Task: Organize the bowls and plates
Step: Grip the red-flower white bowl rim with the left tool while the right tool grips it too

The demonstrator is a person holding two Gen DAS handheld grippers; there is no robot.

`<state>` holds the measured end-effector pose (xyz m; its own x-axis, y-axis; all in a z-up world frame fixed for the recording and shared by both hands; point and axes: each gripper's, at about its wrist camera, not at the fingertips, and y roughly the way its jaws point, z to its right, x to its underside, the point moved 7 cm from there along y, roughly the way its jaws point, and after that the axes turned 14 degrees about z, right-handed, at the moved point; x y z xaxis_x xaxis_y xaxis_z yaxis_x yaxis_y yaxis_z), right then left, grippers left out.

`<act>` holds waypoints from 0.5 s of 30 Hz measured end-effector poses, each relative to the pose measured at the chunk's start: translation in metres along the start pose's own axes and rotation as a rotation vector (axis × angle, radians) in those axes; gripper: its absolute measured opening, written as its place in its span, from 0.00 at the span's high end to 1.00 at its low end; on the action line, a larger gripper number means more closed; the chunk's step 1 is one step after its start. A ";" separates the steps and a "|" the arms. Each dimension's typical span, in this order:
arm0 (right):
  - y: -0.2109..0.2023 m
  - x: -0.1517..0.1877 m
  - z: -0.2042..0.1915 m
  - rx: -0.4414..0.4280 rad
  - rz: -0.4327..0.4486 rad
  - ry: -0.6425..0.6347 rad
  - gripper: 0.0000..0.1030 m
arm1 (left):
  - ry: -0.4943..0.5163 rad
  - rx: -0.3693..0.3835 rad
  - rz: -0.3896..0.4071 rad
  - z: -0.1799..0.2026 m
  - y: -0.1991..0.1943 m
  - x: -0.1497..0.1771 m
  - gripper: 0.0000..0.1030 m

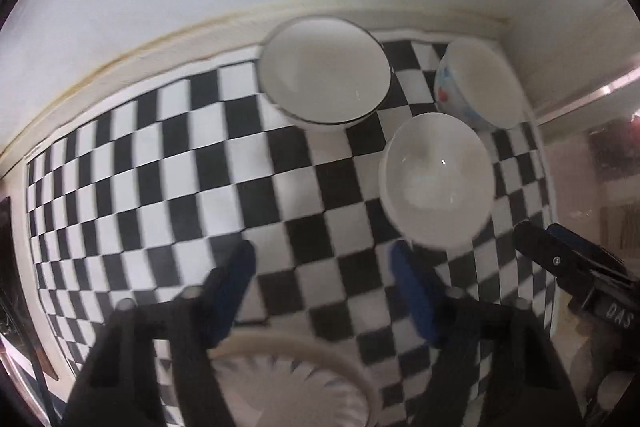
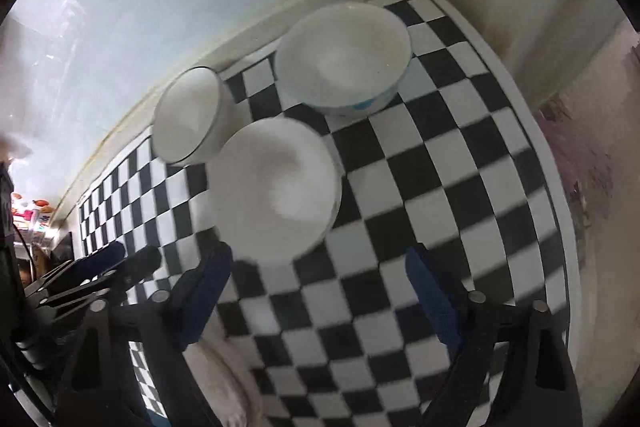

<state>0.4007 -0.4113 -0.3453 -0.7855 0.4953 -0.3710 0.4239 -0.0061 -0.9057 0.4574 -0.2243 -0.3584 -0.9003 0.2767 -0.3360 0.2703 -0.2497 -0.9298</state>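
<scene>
Hovering both grippers, left (image 1: 322,263) and right (image 2: 318,267), jaws spread wide and empty, over the checkered mat (image 1: 160,167), so likely picking the first bowl to stack. Sitting near the back corner: plain white bowl (image 2: 276,183) nearest, dark-rimmed bowl (image 2: 188,115) and blue-patterned bowl (image 2: 344,59) behind, ridged plate (image 1: 296,379) under the left gripper. Needing next: straddling the plain bowl's rim, then closing.

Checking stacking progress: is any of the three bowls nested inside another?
No: the dark-rimmed white bowl, plain white bowl and blue-patterned white bowl each sit separately on the checkered mat.
</scene>
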 end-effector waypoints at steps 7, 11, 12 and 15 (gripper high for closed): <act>0.057 -0.020 0.013 -0.008 -0.106 -0.026 0.46 | -0.044 -0.010 -0.093 0.026 0.055 -0.012 0.62; 0.077 -0.024 0.015 -0.023 -0.150 -0.043 0.68 | -0.052 -0.022 -0.129 0.031 0.073 -0.011 0.74; 0.082 -0.025 0.016 -0.024 -0.158 -0.049 0.71 | -0.053 -0.023 -0.138 0.031 0.077 -0.010 0.76; 0.094 -0.022 0.016 -0.063 -0.198 -0.040 0.82 | -0.072 -0.011 -0.146 0.031 0.082 -0.009 0.81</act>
<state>0.4508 -0.4367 -0.4251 -0.8730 0.4466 -0.1958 0.2858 0.1434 -0.9475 0.4772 -0.2764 -0.4266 -0.9524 0.2416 -0.1858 0.1380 -0.2015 -0.9697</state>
